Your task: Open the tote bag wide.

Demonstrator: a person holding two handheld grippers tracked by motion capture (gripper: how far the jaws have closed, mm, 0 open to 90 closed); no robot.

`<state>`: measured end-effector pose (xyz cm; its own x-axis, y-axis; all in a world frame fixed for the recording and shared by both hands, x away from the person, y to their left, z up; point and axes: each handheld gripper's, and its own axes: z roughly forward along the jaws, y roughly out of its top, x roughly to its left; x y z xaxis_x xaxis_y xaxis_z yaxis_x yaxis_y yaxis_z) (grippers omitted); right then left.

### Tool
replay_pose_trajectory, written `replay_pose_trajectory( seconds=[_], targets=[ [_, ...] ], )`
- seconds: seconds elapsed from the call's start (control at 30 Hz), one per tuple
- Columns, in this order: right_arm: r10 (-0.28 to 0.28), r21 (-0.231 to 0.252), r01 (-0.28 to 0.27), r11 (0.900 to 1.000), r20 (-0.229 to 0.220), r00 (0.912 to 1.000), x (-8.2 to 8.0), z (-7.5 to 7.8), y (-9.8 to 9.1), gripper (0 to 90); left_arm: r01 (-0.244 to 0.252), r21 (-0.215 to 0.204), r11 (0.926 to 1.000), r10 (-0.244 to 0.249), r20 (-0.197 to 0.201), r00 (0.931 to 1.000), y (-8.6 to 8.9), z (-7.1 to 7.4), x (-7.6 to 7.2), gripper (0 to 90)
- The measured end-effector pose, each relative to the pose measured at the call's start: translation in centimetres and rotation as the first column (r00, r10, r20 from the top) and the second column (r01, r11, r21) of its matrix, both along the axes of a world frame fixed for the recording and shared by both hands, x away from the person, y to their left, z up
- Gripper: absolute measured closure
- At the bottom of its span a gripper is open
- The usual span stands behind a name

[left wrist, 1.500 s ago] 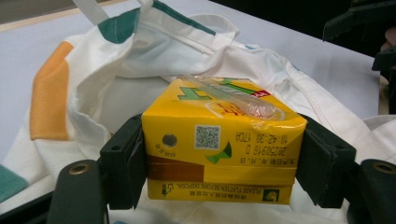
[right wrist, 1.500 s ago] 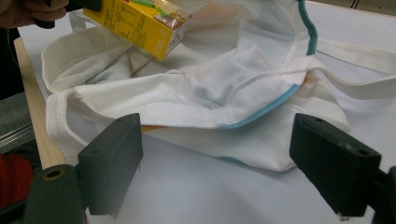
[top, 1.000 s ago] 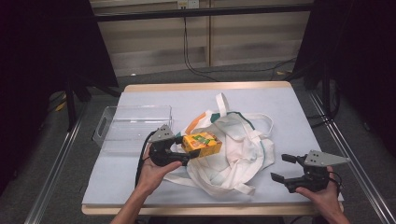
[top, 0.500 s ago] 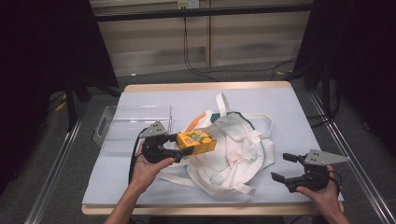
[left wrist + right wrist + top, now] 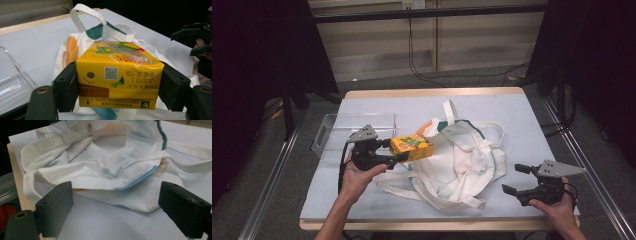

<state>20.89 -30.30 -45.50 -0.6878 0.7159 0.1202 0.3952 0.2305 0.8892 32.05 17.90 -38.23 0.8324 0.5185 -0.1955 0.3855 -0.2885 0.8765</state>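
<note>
My left gripper (image 5: 394,150) is shut on a yellow drink carton (image 5: 411,146), held just above the left edge of a white cloth tote bag (image 5: 459,160). In the left gripper view the carton (image 5: 117,77) sits squeezed between both jaws, with a wrapped straw on its top face. The bag (image 5: 112,167) lies crumpled on the table with its handles spread. My right gripper (image 5: 518,179) rests near the table's front right edge, open, a short way from the bag's right side.
A clear plastic bin (image 5: 347,132) stands on the table's left side, just behind the left gripper. The table (image 5: 512,107) has a pale grey cover and a wooden rim. Metal rails run along both sides.
The left gripper has carried the carton leftwards and slightly back, off the bag toward the clear bin. The right gripper has stayed where it was.
</note>
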Motion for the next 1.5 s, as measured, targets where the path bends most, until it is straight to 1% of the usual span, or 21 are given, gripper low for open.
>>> replay_pose_trajectory(
  seconds=[0.07, 0.17, 0.23, 0.33, 0.37, 0.4, 0.53, 0.57, 0.63, 0.7, 0.73, 0.8, 0.93, 1.0, 1.07, 1.1, 1.2, 1.27, 1.4, 1.43, 1.5],
  targets=[
    [-0.002, -0.001, 0.002, 1.0000, -0.002, 1.0000, 0.0, 0.0, 0.0, 12.2, -0.018, -0.024, 0.9995, 0.018, 0.009, 0.9998, 0.6, 0.3, 0.1, 27.9],
    [-0.003, 0.003, 0.003, 1.0000, 0.000, 1.0000, 0.0, 0.0, -0.1, 12.2, -0.050, -0.018, 0.9986, 0.050, 0.004, 0.9988, 1.6, 0.7, 0.2, 27.9],
    [-0.004, 0.003, 0.004, 1.0000, 0.001, 1.0000, 0.0, 0.0, -0.1, 12.2, -0.066, -0.033, 0.9973, 0.066, -0.006, 0.9978, 2.0, 0.8, 0.3, 27.9],
    [-0.004, 0.004, 0.004, 1.0000, 0.003, 1.0000, 0.0, 0.0, -0.1, 12.2, -0.085, -0.018, 0.9962, 0.085, -0.011, 0.9963, 2.5, 1.0, 0.5, 27.9],
    [-0.006, 0.002, 0.006, 1.0000, 0.004, 1.0000, -0.1, 0.1, -0.1, 12.3, -0.090, -0.024, 0.9957, 0.089, -0.012, 0.9959, 2.6, 1.1, 0.6, 27.9],
    [-0.006, 0.002, 0.006, 1.0000, 0.005, 1.0000, 0.0, 0.0, -0.1, 12.3, -0.097, -0.015, 0.9952, 0.097, -0.009, 0.9953, 2.9, 1.2, 0.6, 27.9],
    [-0.011, 0.001, 0.011, 0.9999, 0.004, 0.9999, -0.1, 0.0, -0.2, 12.2, -0.123, -0.020, 0.9922, 0.123, -0.019, 0.9922, 3.8, 1.4, 0.8, 27.9],
    [-0.003, 0.001, 0.003, 1.0000, 0.004, 1.0000, 0.0, 0.0, -0.2, 12.3, -0.131, -0.008, 0.9914, 0.130, -0.023, 0.9912, 3.9, 1.5, 0.9, 27.9],
    [-0.009, 0.003, 0.009, 1.0000, 0.000, 1.0000, 0.0, 0.0, -0.2, 12.3, -0.138, 0.000, 0.9904, 0.138, -0.037, 0.9897, 4.2, 1.5, 1.1, 27.9],
    [-0.007, 0.000, 0.007, 1.0000, 0.003, 1.0000, 0.0, 0.0, -0.2, 12.3, -0.147, -0.006, 0.9891, 0.147, -0.051, 0.9879, 4.4, 1.4, 1.3, 27.8],
    [-0.009, 0.000, 0.009, 1.0000, 0.001, 1.0000, 0.0, 0.0, -0.1, 12.2, -0.144, -0.005, 0.9896, 0.143, -0.058, 0.9880, 4.4, 1.4, 1.4, 27.9],
    [-0.007, 0.001, 0.007, 1.0000, 0.000, 1.0000, 0.0, 0.0, -0.1, 12.3, -0.153, 0.001, 0.9882, 0.153, -0.070, 0.9858, 4.5, 1.5, 1.6, 27.9],
    [-0.005, -0.003, 0.005, 1.0000, -0.002, 1.0000, 0.0, 0.0, 0.0, 12.3, -0.168, 0.018, 0.9855, 0.169, -0.074, 0.9828, 4.6, 1.8, 2.0, 27.9],
    [-0.005, -0.003, 0.005, 1.0000, -0.001, 1.0000, 0.0, 0.0, 0.0, 12.3, -0.187, 0.027, 0.9819, 0.189, -0.080, 0.9787, 4.7, 2.0, 2.3, 27.8],
    [-0.004, -0.002, 0.004, 1.0000, 0.001, 1.0000, 0.0, 0.0, 0.0, 12.3, -0.190, 0.034, 0.9812, 0.192, -0.085, 0.9777, 4.8, 2.1, 2.6, 27.9],
    [-0.004, -0.001, 0.004, 1.0000, 0.001, 1.0000, 0.0, 0.0, 0.0, 12.3, -0.197, 0.038, 0.9797, 0.200, -0.090, 0.9757, 4.8, 2.3, 2.8, 27.9],
    [-0.008, 0.004, 0.008, 1.0000, -0.003, 1.0000, 0.0, 0.0, 0.1, 12.3, -0.202, 0.044, 0.9784, 0.205, -0.091, 0.9744, 4.9, 2.7, 3.2, 27.9],
    [-0.012, 0.005, 0.012, 0.9999, -0.005, 0.9999, 0.0, 0.0, 0.0, 12.3, -0.201, 0.057, 0.9780, 0.205, -0.092, 0.9743, 4.9, 2.9, 3.5, 27.9],
    [-0.016, 0.003, 0.016, 0.9999, -0.005, 0.9999, 0.1, 0.1, 0.0, 12.3, -0.220, 0.085, 0.9718, 0.228, -0.105, 0.9679, 5.1, 3.2, 4.1, 27.9],
    [-0.010, 0.004, 0.010, 0.9999, -0.003, 0.9999, 0.1, 0.1, 0.0, 12.3, -0.219, 0.092, 0.9713, 0.229, -0.109, 0.9674, 5.1, 3.2, 4.2, 27.9],
    [-0.011, 0.004, 0.011, 0.9999, -0.001, 0.9999, 0.1, 0.1, 0.0, 12.3, -0.231, 0.088, 0.9691, 0.240, -0.114, 0.9641, 5.2, 3.2, 4.4, 27.9]
  ],
)
